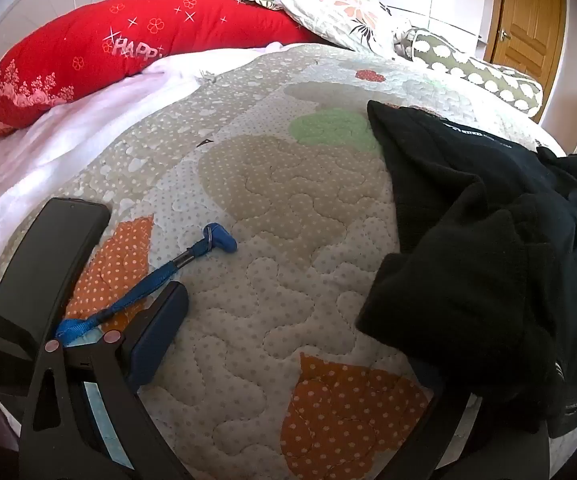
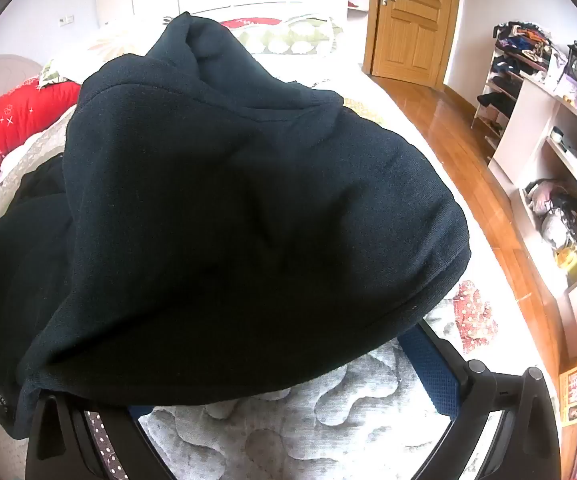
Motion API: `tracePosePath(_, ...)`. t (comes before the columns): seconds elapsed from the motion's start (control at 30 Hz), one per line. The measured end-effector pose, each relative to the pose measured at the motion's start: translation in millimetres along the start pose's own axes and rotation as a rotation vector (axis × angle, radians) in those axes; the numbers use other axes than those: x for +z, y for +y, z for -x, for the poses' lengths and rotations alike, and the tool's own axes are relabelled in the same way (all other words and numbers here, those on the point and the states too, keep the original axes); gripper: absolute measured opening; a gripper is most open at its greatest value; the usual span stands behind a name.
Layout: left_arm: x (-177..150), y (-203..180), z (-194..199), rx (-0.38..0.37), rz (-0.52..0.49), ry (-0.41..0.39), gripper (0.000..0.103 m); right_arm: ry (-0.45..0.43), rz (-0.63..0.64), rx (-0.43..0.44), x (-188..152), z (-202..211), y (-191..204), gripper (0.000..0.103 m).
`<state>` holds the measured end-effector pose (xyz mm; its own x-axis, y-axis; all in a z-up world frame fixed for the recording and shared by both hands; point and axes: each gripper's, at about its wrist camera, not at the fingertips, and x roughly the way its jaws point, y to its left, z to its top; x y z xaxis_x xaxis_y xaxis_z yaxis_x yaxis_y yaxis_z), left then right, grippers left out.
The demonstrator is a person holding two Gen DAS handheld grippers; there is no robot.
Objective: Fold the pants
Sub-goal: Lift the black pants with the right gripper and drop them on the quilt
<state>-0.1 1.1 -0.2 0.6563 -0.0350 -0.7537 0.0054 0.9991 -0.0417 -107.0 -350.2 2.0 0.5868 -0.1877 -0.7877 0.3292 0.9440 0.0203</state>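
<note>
Red pillow (image 1: 88,52) far left at the headboard. Left gripper (image 1: 288,320) spread wide over the quilt (image 1: 268,200), nothing between its fingers; blue strap (image 1: 176,268) lies by its left finger. Black pants (image 1: 488,240) bunched right, draped over the right gripper (image 2: 288,360), also spread wide, clamping nothing. Wooden door (image 2: 412,20) far right.

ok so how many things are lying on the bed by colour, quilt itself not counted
black: 1, the pants bunched in a heap
red: 1, the long pillow
blue: 1, the strap on the quilt
white with floral print: 1, the pillow
olive with white dots: 1, the bolster
pale pink: 1, the blanket
total: 6
</note>
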Motion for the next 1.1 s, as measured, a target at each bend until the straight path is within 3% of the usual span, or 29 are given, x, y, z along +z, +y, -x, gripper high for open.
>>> tracePosePath(0.33,2,-3,4,0.069,-0.043,0.006,0.099,-0.002,0.018,-0.026,1,-1,5,0.103)
tracePosePath(0.53,-6,-9,37,0.149,-0.100,-0.025,0.099,0.009,-0.005,0.026,0,-2,0,0.103)
tracePosePath(0.63,-15,-2,60,0.076,-0.050,-0.046,0.099,0.007,0.023,0.136,1,8,-7,0.103)
tracePosePath(0.73,-20,-6,79,0.087,-0.078,-0.070,0.099,-0.069,-0.032,0.299,-7,28,-14,0.097)
tracePosePath(0.8,-21,-11,90,0.078,-0.094,-0.090,0.099,-0.116,-0.082,0.354,-17,43,-18,0.097)
tracePosePath(1.1,-24,-35,131,0.002,-0.118,-0.158,0.099,-0.280,0.023,0.351,-44,97,6,0.097)
